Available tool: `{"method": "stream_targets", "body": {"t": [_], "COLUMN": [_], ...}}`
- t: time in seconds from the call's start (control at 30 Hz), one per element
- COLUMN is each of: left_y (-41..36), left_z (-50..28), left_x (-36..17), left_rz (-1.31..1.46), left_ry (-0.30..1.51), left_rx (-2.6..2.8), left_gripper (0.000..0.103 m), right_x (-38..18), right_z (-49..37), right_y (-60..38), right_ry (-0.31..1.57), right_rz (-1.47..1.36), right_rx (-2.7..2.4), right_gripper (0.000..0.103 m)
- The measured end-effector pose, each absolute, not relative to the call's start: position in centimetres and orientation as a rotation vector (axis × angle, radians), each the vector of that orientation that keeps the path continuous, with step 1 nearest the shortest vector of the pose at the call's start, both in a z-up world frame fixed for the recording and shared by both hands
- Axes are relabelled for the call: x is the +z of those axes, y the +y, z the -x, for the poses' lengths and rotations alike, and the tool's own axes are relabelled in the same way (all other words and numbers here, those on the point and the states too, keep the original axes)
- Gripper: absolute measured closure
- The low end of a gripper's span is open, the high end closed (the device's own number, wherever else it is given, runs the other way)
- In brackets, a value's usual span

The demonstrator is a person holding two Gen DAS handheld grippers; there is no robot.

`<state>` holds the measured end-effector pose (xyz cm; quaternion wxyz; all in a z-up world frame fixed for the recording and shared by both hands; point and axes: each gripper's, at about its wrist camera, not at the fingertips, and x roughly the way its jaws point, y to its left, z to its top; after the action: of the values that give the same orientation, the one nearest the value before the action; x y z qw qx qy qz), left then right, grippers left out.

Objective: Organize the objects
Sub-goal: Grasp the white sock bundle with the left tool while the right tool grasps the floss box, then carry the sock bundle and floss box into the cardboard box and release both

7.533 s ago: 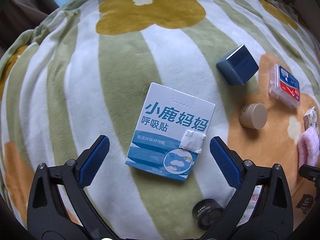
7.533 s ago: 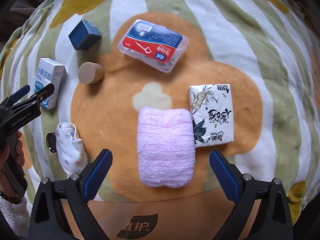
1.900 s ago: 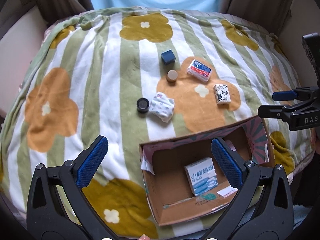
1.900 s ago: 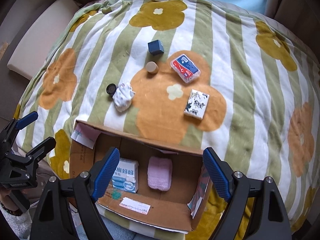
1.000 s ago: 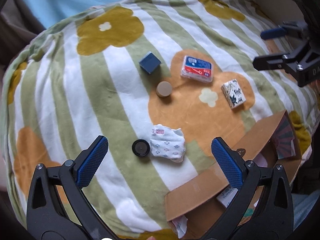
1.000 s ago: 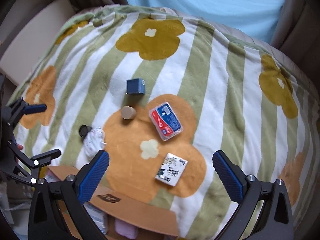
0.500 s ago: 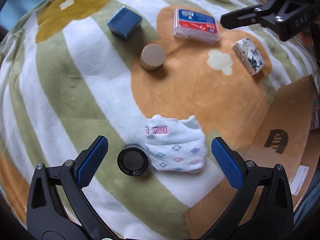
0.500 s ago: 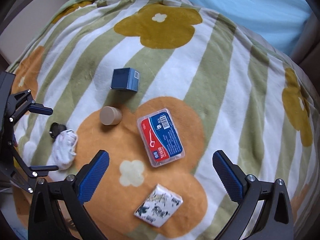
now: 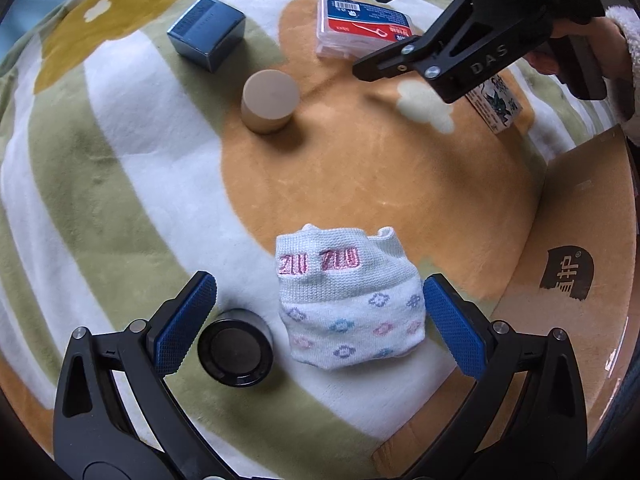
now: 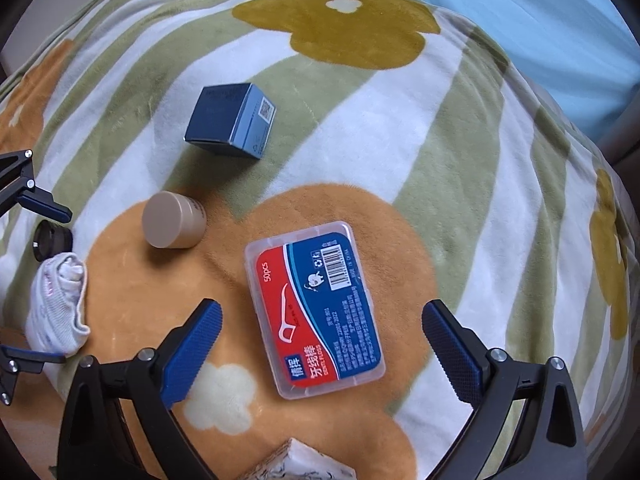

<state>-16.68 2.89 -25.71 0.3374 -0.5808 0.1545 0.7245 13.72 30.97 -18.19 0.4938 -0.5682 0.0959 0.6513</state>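
Only the left wrist view showed the cardboard box (image 9: pixel 580 240) at the blanket's (image 9: pixel 100 184) near edge. Left gripper (image 9: pixel 316 324) was spread wide around the folded sock (image 9: pixel 348 304); right gripper (image 10: pixel 320 354) gaped, straddling the floss case (image 10: pixel 316 308), touching nothing.

Hidden and cut-off parts across both wrist views

The right gripper (image 9: pixel 396 22) covers much of the tissue pack (image 9: pixel 498 104) and one corner of the floss box (image 9: pixel 356 26); the cardboard box (image 9: pixel 580 280) runs off the frame's right edge. In the right wrist view the tissue pack (image 10: pixel 300 466) is cropped at the bottom, and the floss box's (image 10: pixel 316 308) fine print is unreadable.
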Motion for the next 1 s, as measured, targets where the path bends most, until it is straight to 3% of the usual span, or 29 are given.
{"method": "stream_targets", "body": {"t": [0.07, 0.23, 0.3, 0.4, 0.43, 1.0], "left_y": [2.9, 3.0, 2.7, 2.4, 2.4, -0.4], "left_z": [16.3, 15.1, 14.8, 14.6, 14.4, 13.1], "left_x": [-25.9, -26.1, -25.9, -25.7, -25.7, -23.8], "left_rz": [1.504, 1.451, 1.434, 1.431, 1.432, 1.391], "left_ry": [0.417, 0.532, 0.530, 0.494, 0.495, 0.492], "left_rx": [1.882, 1.886, 1.885, 1.854, 1.851, 1.894], "left_gripper": [0.001, 0.013, 0.017, 0.033, 0.033, 0.036], "right_x": [-18.6, -19.3, -19.5, -19.5, -19.5, -18.2], "right_z": [-13.6, -13.6, -13.6, -13.5, -13.5, -12.6], "right_y": [31.0, 30.8, 30.8, 30.8, 30.8, 29.8], "right_ry": [0.218, 0.192, 0.197, 0.199, 0.199, 0.230], "right_rz": [1.379, 1.385, 1.387, 1.376, 1.373, 1.321], "right_rx": [1.579, 1.573, 1.578, 1.583, 1.582, 1.580], "right_gripper": [0.014, 0.036, 0.041, 0.045, 0.047, 0.049]}}
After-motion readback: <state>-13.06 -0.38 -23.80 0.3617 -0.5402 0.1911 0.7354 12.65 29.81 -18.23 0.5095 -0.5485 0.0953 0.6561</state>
